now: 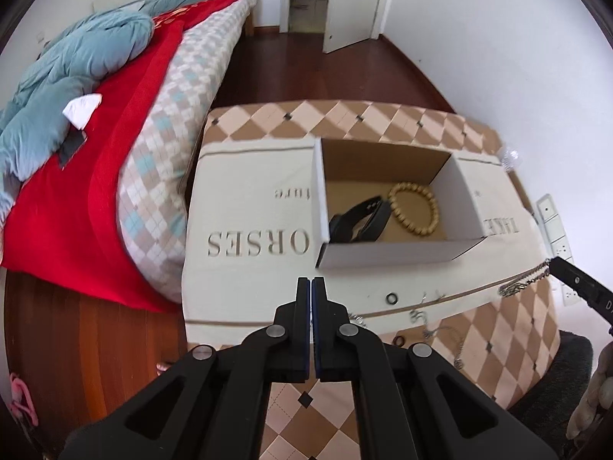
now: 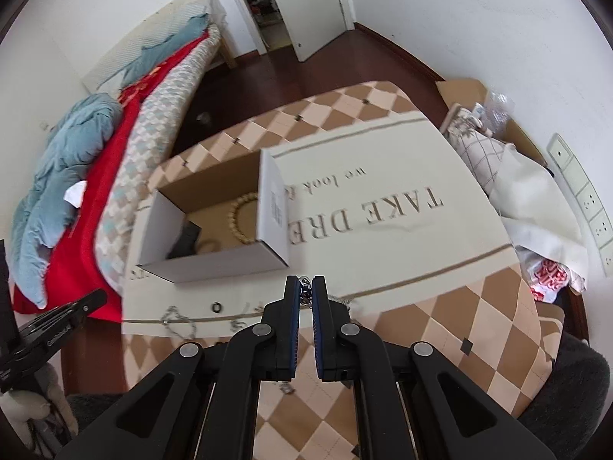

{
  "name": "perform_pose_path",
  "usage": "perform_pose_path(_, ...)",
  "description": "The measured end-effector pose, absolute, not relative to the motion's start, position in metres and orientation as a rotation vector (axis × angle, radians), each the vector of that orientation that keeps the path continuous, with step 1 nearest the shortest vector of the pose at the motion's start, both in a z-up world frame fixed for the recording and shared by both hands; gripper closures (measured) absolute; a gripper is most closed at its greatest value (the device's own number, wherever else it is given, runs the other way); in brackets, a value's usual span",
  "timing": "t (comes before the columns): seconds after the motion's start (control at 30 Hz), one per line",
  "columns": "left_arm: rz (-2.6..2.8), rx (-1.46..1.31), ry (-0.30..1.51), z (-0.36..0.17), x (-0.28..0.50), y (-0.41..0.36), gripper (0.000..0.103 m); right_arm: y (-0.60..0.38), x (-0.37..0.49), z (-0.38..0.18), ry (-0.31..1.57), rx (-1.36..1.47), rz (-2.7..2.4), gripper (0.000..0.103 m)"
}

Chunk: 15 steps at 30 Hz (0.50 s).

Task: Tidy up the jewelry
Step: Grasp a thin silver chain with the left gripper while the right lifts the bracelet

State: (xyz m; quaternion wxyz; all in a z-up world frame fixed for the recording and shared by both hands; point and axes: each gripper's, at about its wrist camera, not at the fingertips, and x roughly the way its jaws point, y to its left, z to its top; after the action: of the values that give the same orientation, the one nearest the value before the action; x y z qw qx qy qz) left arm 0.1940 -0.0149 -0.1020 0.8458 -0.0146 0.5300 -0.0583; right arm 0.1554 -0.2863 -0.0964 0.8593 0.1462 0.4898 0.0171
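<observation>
Left gripper [image 1: 310, 281] pressed fully together, nothing visibly between the tips; right gripper [image 2: 305, 287] clamped on a silver chain [image 2: 305, 294], links hanging between the pads. Below on the cream cloth [image 1: 245, 199]: small dark ring [image 1: 392, 299] and loose chains [image 2: 178, 324]. Beyond, open cardboard box [image 1: 387, 258] holds a wooden bead bracelet [image 1: 414, 209] beside a black strap [image 1: 360, 220].

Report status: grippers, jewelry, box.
Left gripper shut, empty. Right gripper shut on chain. Box open, bead bracelet inside. Nothing blocking.
</observation>
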Motion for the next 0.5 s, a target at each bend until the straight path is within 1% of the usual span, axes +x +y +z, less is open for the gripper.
perform_pose_path(0.03,-0.127,-0.036,1.122,-0.102,0.197,-0.014,0.099,-0.285,0.157,-0.092,1.021,0.309,0.047,0.098)
perform_pose_path(0.07,-0.129,-0.059,1.140,-0.104,0.199,-0.012,0.098,-0.284,0.159,-0.087,1.015,0.310,0.057,0.098)
perform_pose_path(0.1,-0.135,-0.080,1.161,-0.109,0.202,-0.010,0.091,-0.282,0.161,-0.081,1.007,0.310,0.067,0.098)
perform_pose_path(0.13,-0.143,-0.111,1.183,-0.115,0.205,-0.007,0.072,-0.280,0.162,-0.078,1.002,0.308,0.073,0.099)
perform_pose_path(0.17,-0.156,-0.156,1.205,-0.125,0.206,-0.003,0.057,-0.278,0.164,-0.076,0.995,0.301,0.075,0.099)
perform_pose_path(0.2,-0.158,-0.174,1.216,-0.132,0.205,-0.001,0.034,-0.277,0.166,-0.075,0.993,0.298,0.076,0.099)
perform_pose_path(0.23,-0.157,-0.188,1.222,-0.139,0.204,0.001,0.032,-0.276,0.167,-0.076,0.994,0.297,0.077,0.100)
perform_pose_path(0.33,-0.149,-0.185,1.276,-0.168,0.202,0.000,0.032,-0.274,0.170,-0.081,1.007,0.298,0.065,0.100)
perform_pose_path(0.5,-0.130,-0.102,1.332,-0.211,0.205,-0.016,0.032,-0.280,0.172,-0.117,1.074,0.310,0.036,0.100)
